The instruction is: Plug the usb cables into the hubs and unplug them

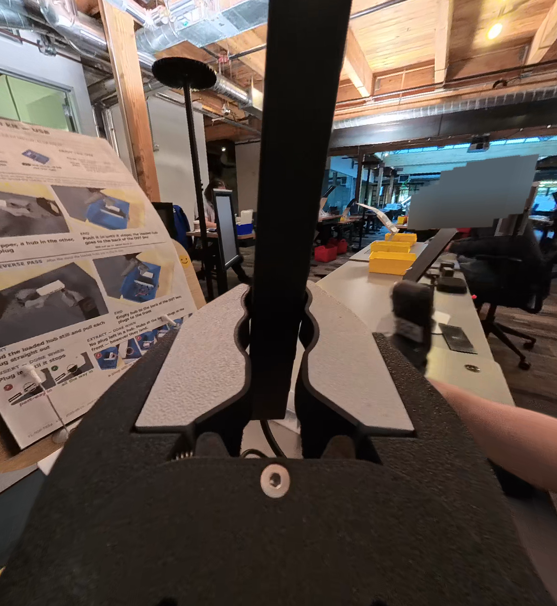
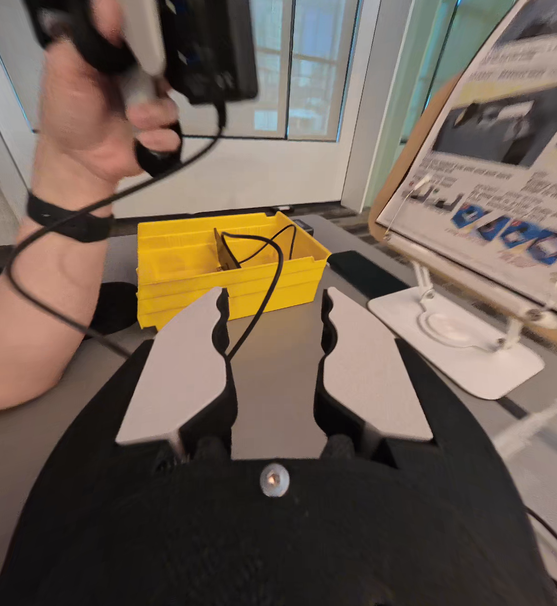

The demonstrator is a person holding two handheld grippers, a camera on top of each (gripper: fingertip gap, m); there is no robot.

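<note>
My left gripper (image 1: 278, 295) is shut on a long black hub (image 1: 290, 196) that sticks up out of its jaws. In the right wrist view a hand holds that gripper high at the upper left, with the black hub (image 2: 211, 49) blurred. A thin black cable (image 2: 270, 278) hangs from the hub, loops around the wrist and runs past my right gripper's left finger toward the yellow bin (image 2: 303, 282). More black cable lies in the bin. My right gripper (image 2: 275, 295) is open and empty above the grey table, just in front of the bin.
An instruction sheet (image 2: 500, 164) leans on a board with a white stand (image 2: 450, 347) at the right; it also shows in the left wrist view (image 1: 57, 262). A flat black object (image 2: 362, 275) lies beside the bin. Yellow bins (image 1: 390, 262) stand on a far table. A forearm (image 1: 500, 436) crosses at the right. Some 20 cm of space lies between my two pairs of fingers.
</note>
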